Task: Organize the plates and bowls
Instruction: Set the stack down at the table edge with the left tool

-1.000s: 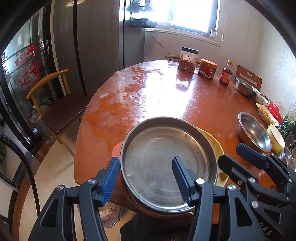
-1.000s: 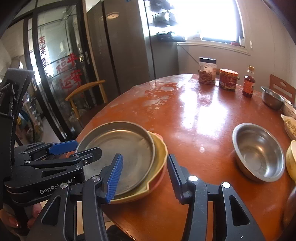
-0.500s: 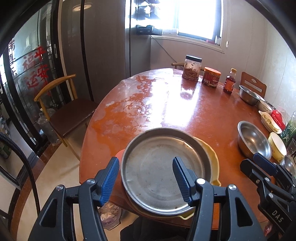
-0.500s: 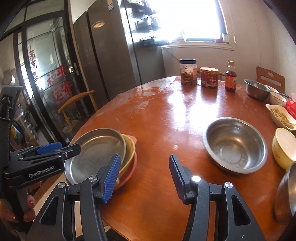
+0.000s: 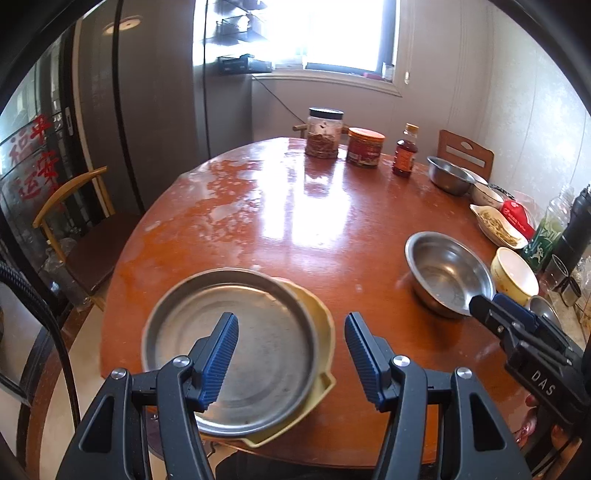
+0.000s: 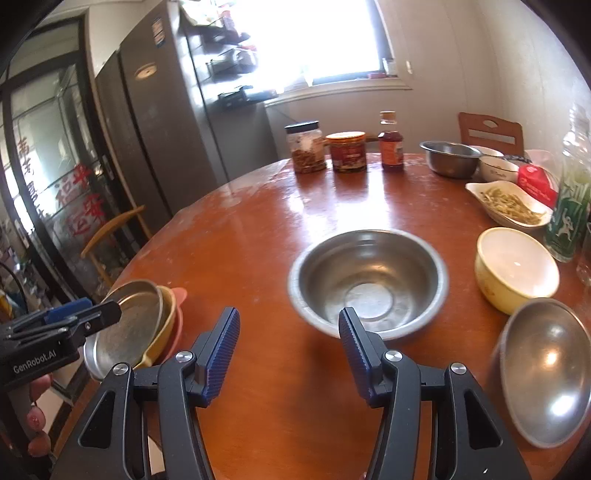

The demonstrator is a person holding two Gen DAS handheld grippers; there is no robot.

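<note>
Reddish-brown wood is gleaming across the round tabletop [image 5: 280,206], which is catching glare from the bright window [image 5: 332,33] behind it; a tall grey fridge [image 6: 162,122] and a wooden chair [image 5: 74,221] are standing at its left. Near the tabletop's front-left edge a steel plate [image 5: 236,332] is sitting on top of a yellow dish [image 5: 317,317], and the left hand-held gripper [image 5: 290,354] is hovering above them with its jaws wide and holding nothing. Only the right wrist view is showing a pink plate [image 6: 181,306] peeking out beneath that stack, plus a second steel bowl [image 6: 546,369] cut off at the lower right. The right hand-held gripper [image 6: 288,350], jaws spread wide and holding nothing, is pointing at the large steel bowl [image 6: 369,280], beside a cream bowl [image 6: 517,269]. Jars [image 6: 306,147] are lining the far edge. Motion blur is softening the plate and bowl rims.
</note>
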